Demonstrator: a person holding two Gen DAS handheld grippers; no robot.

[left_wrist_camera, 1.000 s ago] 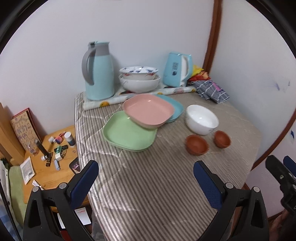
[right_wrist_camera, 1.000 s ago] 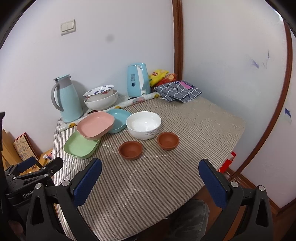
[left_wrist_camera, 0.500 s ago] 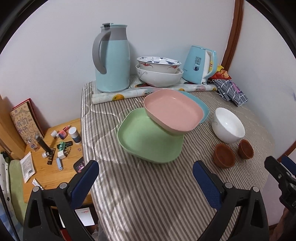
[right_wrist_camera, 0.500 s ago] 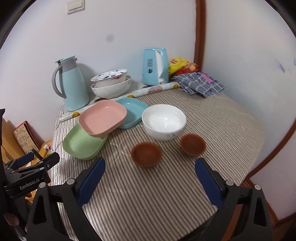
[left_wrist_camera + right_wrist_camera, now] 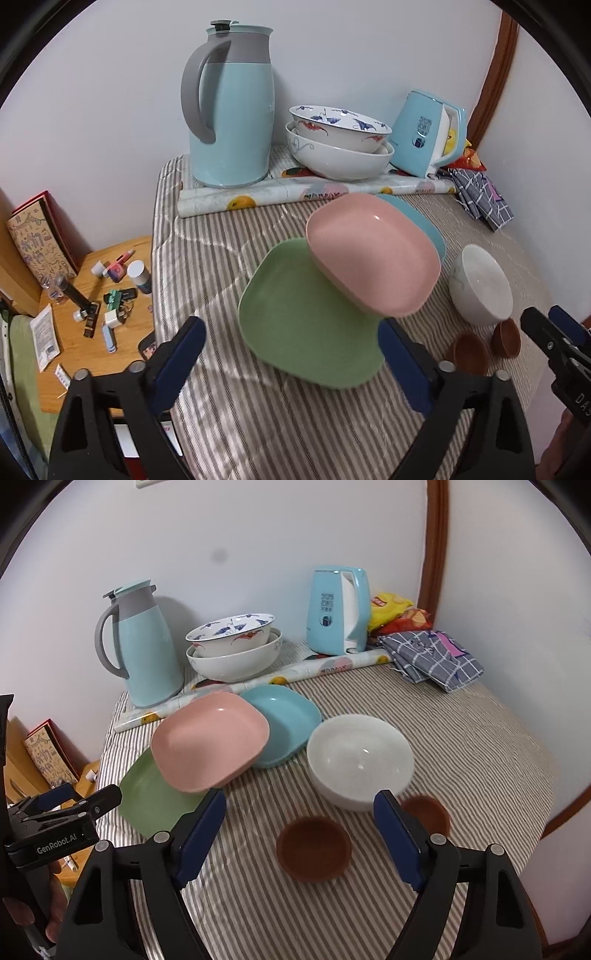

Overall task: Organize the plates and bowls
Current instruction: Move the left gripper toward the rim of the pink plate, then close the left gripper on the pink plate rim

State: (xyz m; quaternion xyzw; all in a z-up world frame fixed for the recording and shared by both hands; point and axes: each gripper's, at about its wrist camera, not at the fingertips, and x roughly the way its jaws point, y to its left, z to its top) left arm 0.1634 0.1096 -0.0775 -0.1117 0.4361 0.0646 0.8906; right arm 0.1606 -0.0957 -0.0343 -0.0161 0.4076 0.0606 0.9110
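A low wooden side table (image 5: 110,350) stands left of the striped tabletop (image 5: 461,746) in the white-walled corner; there the green plate (image 5: 303,328), pink plate (image 5: 373,254), blue plate (image 5: 284,720) overlap, white bowl (image 5: 360,757) beside; left gripper (image 5: 291,358) and right gripper (image 5: 299,830) hover, jaws open, empty.

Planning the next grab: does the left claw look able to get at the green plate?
Probably yes: the left claw is open in front of the green plate; the pink plate overlaps only its far edge.
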